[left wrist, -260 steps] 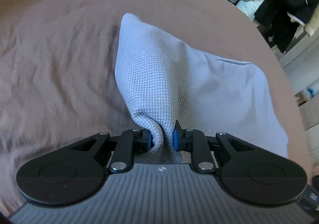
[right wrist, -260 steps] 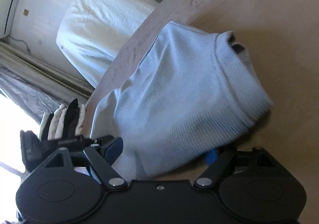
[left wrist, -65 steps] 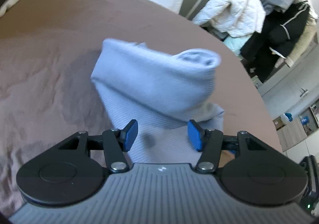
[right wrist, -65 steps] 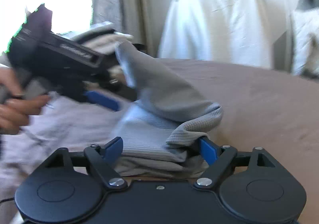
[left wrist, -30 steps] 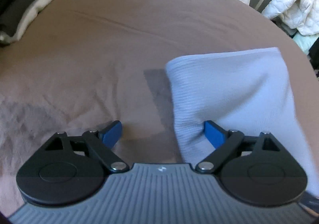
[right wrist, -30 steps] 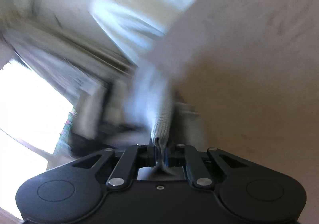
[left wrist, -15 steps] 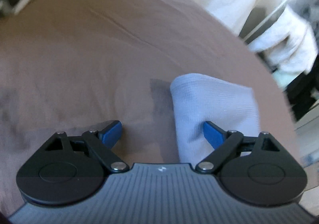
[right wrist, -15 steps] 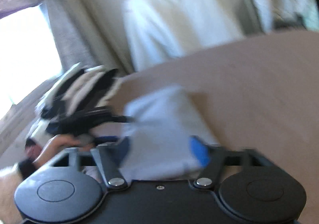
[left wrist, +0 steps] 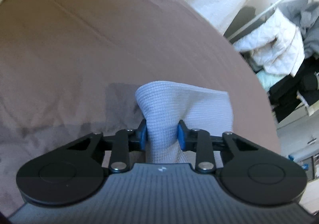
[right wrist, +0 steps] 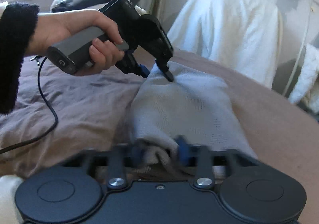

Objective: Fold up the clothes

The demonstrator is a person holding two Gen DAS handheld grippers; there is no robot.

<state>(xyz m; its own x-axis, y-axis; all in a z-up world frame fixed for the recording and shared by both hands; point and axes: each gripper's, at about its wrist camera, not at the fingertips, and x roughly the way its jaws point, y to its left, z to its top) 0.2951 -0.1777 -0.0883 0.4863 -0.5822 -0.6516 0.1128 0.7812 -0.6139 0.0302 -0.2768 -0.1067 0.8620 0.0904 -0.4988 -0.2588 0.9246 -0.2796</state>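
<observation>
That pale blue knit garment (left wrist: pixel 185 104) sits folded on the brown bed (left wrist: pixel 79 54), low center of both views. Left gripper (left wrist: pixel 161 134) just closed its jaws, pinching a bunched corner; right gripper (right wrist: pixel 159 152) just closed on the near edge too. Looks soft, light, floppy, so grab corners and thick folded edges or it'll sag
</observation>
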